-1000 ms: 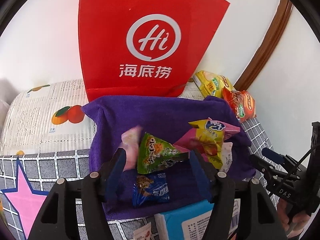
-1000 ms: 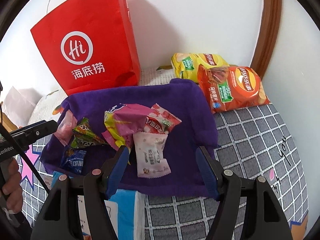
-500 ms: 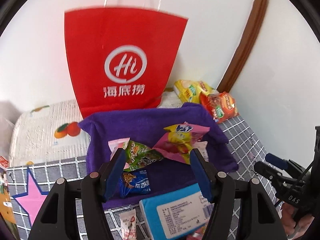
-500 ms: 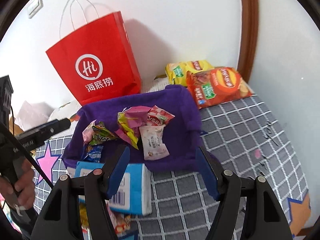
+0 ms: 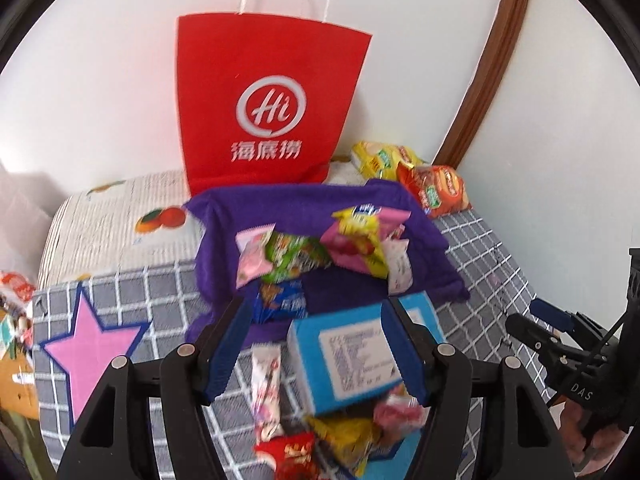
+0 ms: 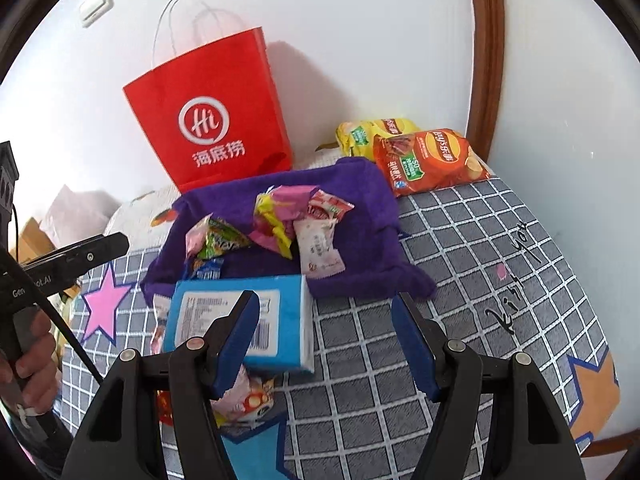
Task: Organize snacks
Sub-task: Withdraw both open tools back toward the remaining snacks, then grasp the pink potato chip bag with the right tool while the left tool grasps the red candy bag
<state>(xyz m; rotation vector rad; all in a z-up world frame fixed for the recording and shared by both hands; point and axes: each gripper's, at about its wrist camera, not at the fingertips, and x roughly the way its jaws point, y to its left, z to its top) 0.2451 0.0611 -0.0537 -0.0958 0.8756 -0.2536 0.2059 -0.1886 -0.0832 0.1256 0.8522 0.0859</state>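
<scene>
Hovering apart-jawed and seemingly empty, left gripper [image 5: 316, 344] and right gripper [image 6: 326, 338] overlook snacks [image 6: 296, 224].

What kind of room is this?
Probably a bedroom at home: a bed-like mattress with a checked sheet stands against a white wall, strewn with snacks beside a red bag.

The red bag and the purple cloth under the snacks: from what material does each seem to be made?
The red bag looks like matte paper: stiff flat sides, sharp creases, thin white cord handles. The purple cloth looks like soft, fuzzy fabric, perhaps microfibre or terry: it has limp, rumpled edges and no shine.
</scene>
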